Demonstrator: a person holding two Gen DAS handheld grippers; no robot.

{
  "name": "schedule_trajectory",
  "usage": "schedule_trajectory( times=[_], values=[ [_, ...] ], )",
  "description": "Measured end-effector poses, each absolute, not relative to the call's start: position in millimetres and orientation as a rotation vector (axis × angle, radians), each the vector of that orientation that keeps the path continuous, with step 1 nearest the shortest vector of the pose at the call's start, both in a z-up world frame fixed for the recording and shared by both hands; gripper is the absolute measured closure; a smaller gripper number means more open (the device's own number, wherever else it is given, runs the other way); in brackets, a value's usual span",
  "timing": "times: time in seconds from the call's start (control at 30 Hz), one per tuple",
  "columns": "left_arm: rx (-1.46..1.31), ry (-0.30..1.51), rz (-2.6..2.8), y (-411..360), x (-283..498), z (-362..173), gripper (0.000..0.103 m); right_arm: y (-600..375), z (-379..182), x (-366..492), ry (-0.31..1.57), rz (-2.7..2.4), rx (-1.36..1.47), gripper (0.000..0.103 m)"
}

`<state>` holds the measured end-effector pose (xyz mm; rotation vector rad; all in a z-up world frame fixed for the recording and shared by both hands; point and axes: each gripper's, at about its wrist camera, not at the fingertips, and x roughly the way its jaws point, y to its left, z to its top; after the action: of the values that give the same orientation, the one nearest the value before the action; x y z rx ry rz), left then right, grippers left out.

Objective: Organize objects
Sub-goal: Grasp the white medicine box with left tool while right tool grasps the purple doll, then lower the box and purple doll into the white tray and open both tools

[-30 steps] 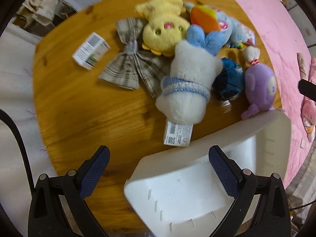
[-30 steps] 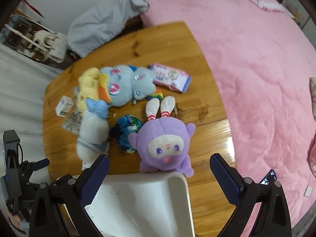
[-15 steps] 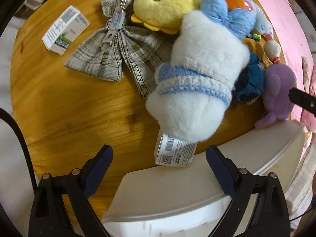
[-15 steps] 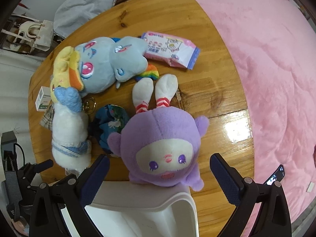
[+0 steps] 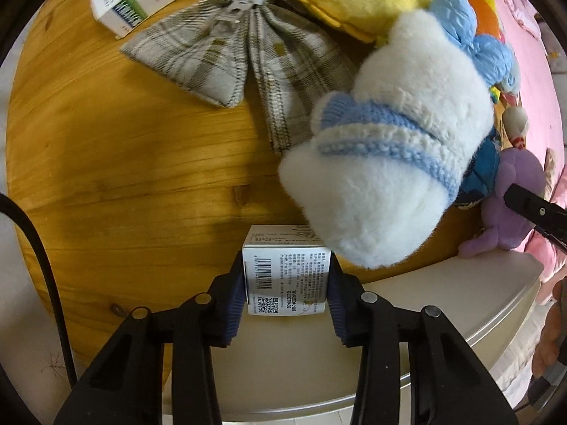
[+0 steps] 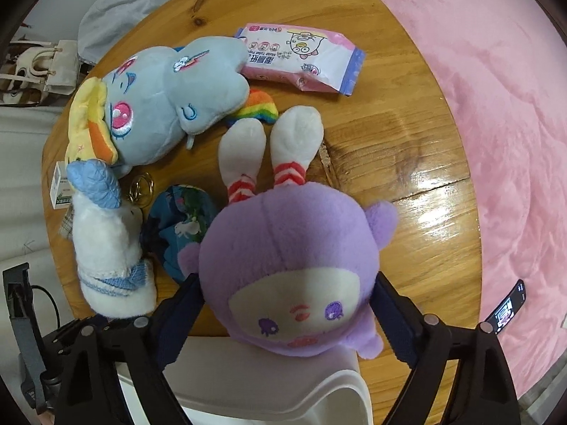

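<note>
a: left tongs (image 5: 286, 292)?
b: clenched on a small box (image 5: 286, 276) at the table (image 5: 106, 177) edge, just above the white bin (image 5: 443, 318), its far end under the white plush (image 5: 389, 177).
a: right tongs (image 6: 287, 318)?
b: pressed on both sides of the purple doll (image 6: 287, 283), over the bin rim; blue pony (image 6: 170, 99) and wipes pack (image 6: 301, 58) lie beyond.

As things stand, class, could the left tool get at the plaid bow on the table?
Probably not yet. The left tool is already shut on the small barcode box, though the bare wood before the plaid bow leaves the way free once it lets go.
</note>
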<state>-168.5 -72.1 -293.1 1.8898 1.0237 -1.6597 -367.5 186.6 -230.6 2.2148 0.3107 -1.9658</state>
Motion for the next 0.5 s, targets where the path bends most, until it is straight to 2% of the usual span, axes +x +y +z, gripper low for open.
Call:
schedule_trajectory(
  times=[0.17,0.5],
  values=[
    [1.813,1.058,-1.662,-75.2,-164.3,-277.2,0.059,188.0,-220.7,-366.9,0.31,-1.976,2.177,0.029],
    [1.571,1.029,-1.765,-74.4,-151.9,-185.7,0.059,183.8,-147.1,-362.9,0.205,-2.093,1.954,0.031]
  ],
)
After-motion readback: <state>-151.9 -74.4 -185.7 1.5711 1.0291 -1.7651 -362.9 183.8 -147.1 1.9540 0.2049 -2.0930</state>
